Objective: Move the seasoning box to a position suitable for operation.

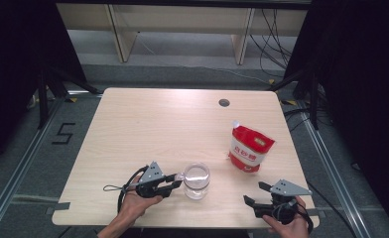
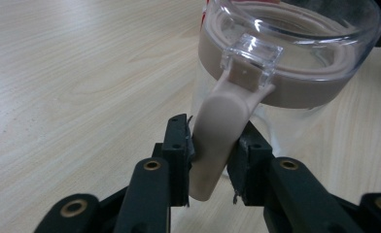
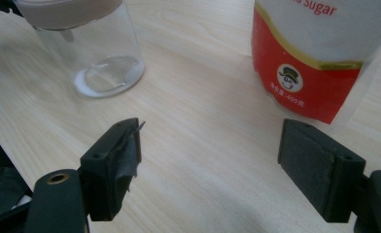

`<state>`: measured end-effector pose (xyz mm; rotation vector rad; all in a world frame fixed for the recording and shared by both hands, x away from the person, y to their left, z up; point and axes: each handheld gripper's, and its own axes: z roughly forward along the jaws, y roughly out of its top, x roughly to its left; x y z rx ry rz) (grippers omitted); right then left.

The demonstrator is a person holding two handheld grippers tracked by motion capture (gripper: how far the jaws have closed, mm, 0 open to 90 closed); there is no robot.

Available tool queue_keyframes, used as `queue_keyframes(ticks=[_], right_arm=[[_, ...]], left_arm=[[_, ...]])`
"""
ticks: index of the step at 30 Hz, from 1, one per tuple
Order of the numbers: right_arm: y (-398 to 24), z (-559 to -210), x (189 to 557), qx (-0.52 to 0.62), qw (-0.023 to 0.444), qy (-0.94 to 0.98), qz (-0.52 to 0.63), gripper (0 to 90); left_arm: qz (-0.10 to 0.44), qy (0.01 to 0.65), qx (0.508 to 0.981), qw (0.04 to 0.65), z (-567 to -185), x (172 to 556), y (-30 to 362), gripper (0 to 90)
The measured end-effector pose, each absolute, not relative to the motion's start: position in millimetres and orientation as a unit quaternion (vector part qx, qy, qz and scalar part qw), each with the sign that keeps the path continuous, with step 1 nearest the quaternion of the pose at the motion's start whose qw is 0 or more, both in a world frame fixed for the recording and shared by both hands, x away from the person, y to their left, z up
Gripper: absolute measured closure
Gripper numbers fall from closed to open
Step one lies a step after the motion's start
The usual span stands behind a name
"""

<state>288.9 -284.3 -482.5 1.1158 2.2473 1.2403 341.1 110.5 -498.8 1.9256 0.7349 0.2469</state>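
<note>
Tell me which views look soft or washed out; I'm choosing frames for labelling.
High view: evenly lit table, dark surroundings, jar small but readable. Left gripper view: handle sharp, glare on the jar rim. Right gripper view: sugar bag top overexposed, nearest gripper parts slightly soft.

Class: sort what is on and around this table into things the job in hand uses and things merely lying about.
In use:
- clear jar
- its beige latch, between the left gripper pads
- sugar bag
- right gripper, open

Lying about:
- table's cable hole
- floor cables
</note>
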Motion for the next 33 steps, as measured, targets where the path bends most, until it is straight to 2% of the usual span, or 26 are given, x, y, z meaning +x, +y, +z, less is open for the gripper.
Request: queue_keyframes(ticks=[2,7,15,22,25,33], right_arm=[[-284,-483,289,0.400,0.164,0.788,0.437,24.3],[-283,-483,286,0.406,0.160,0.787,0.436,24.3],[-282,-485,290,0.394,0.165,0.791,0.439,24.2],[-279,-482,289,0.397,0.158,0.785,0.448,24.1],[-274,-479,287,0.405,0.149,0.779,0.456,24.1],[-276,-483,289,0.393,0.160,0.791,0.442,24.3]], left_arm=[[0.100,0.310,0.801,0.502,-499,341,111,64.2],[0.101,0.301,0.809,0.494,-493,340,115,56.4],[0.109,0.295,0.809,0.497,-477,333,127,52.9],[0.102,0.281,0.803,0.515,-460,326,128,58.0],[0.098,0.277,0.799,0.524,-457,325,129,63.7],[0.103,0.265,0.796,0.534,-445,324,124,75.3]])
